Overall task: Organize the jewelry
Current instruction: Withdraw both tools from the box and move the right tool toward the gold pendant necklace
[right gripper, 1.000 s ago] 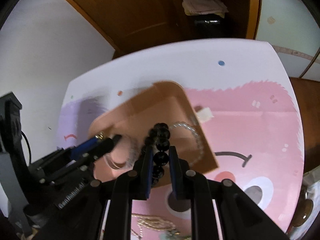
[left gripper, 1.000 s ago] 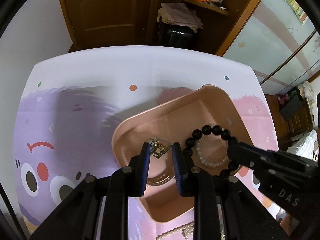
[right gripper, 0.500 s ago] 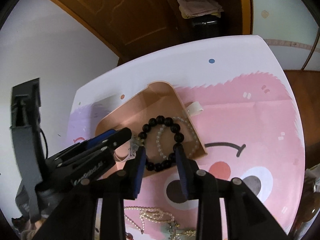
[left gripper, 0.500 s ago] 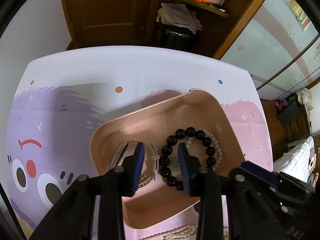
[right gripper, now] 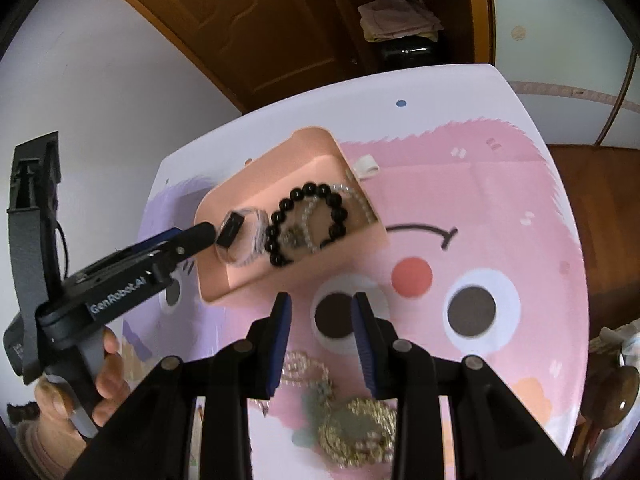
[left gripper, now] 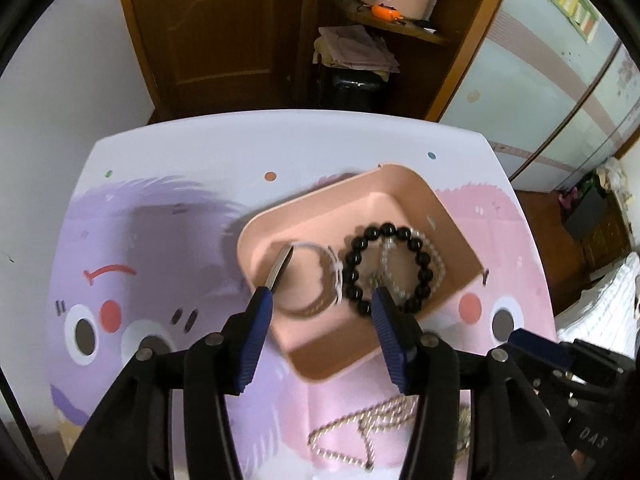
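The room had white walls and a brown wooden door [left gripper: 224, 28], with a wooden shelf unit [left gripper: 400, 32] beside it carrying folded cloth and a pink organiser. In front stood a white table covered by a cartoon-printed mat in purple and pink, with large round eyes [right gripper: 480, 240].

On the mat lay a shallow, rounded-rectangular pink plastic tray [left gripper: 400, 192], set at an angle across the boundary between the purple and pink areas. Inside it, on the right side, a bracelet of glossy black round beads [left gripper: 356, 252] lay flat, overlapping a bracelet of clear beads [left gripper: 438, 256]. To their left in the tray lay a thin band bracelet with a flat silver-grey plate [left gripper: 282, 264]; it was blurred and its make could not be determined.

Outside the tray, on the near part of the mat, lay a pearl-coloured bead necklace [left gripper: 352, 432], and close to it a blurred heap of gold-coloured chain jewellery with a pale green piece [right gripper: 352, 424].

The left gripper [left gripper: 322, 312] hung over the near edge of the tray, its blue-padded jaws spread wide and holding nothing. The right gripper [right gripper: 322, 312] stood over the mat just short of the tray, above the heap, jaws parted and empty. A hand [right gripper: 108, 376] held the left gripper's handle.
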The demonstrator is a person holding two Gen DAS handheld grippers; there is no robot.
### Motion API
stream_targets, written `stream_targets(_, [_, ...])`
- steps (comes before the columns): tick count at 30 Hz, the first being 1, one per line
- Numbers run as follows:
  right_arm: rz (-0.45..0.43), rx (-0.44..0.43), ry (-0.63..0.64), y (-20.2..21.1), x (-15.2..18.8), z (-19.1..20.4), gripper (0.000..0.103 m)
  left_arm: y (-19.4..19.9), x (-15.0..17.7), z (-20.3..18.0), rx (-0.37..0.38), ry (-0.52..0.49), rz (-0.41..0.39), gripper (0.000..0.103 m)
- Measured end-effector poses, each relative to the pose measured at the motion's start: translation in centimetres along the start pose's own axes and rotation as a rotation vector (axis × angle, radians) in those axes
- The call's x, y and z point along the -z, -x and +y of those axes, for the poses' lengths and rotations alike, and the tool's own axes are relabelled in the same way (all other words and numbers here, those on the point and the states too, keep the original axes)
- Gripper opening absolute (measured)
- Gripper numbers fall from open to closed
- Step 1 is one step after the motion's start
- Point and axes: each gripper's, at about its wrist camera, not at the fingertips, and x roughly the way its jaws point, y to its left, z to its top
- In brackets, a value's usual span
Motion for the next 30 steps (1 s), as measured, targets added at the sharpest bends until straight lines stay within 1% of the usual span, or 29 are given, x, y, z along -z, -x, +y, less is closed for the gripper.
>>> stream_targets(2, [-0.002,0.001,0.007,0.5,0.9,0.0,0.031,1.2,0.9,-0.1,0.006,-0.021,-0.026,0.052])
stream_targets(5, [-0.002,-0.001,0.005,1.2,2.1,-0.1,0.031,3.1,2.8,-0.9,-0.006,-0.083,-0.057,0.064])
stream_targets(6, [-0.002,-0.004,0.004,1.5,2.5,-0.2,0.031,3.4,3.2,-1.1,-0.006,-0.096,-0.054,0.066])
stream_targets(8, [-0.01,0.0,0.008,2.2,3.3,-0.1,0.031,4.1,4.2,-1.4,-0.009,-0.12,-0.014,0.068])
stream_targets(11, [-0.023,0.016,0.031,3.0,4.5,0.4,0.031,4.7,5.4,-1.0,0.003,-0.089,0.029,0.068])
stream_targets(13, [-0.028,0.012,0.039,3.4,5.4,0.7,0.031,5.1,6.3,-0.8,0.005,-0.081,0.037,0.069])
stream_targets(14, [-0.029,0.009,0.039,3.7,5.9,0.8,0.031,5.4,6.8,-0.6,-0.002,-0.081,0.037,0.074])
stream_targets(15, [-0.031,0.006,0.039,3.9,6.4,0.8,0.031,5.6,7.2,-0.4,-0.009,-0.08,0.034,0.082])
stream_targets(16, [-0.033,0.003,0.041,4.0,6.8,0.9,0.031,5.9,7.8,-0.2,-0.008,-0.076,0.024,0.084])
stream_targets(20, [-0.031,-0.007,0.037,4.5,8.8,0.5,0.031,6.5,9.9,0.7,-0.016,-0.065,0.005,0.084])
stream_targets(22, [-0.025,-0.014,0.022,4.6,9.8,0.0,0.031,6.6,11.0,1.2,-0.027,-0.059,0.003,0.084])
stream_targets(24, [-0.023,-0.008,0.008,4.5,10.5,-0.5,0.031,6.5,12.1,1.5,-0.023,-0.052,0.006,0.084])
stream_targets(30, [-0.037,0.007,-0.066,4.6,12.8,-2.3,0.031,6.3,15.5,1.2,-0.033,-0.078,-0.008,0.084])
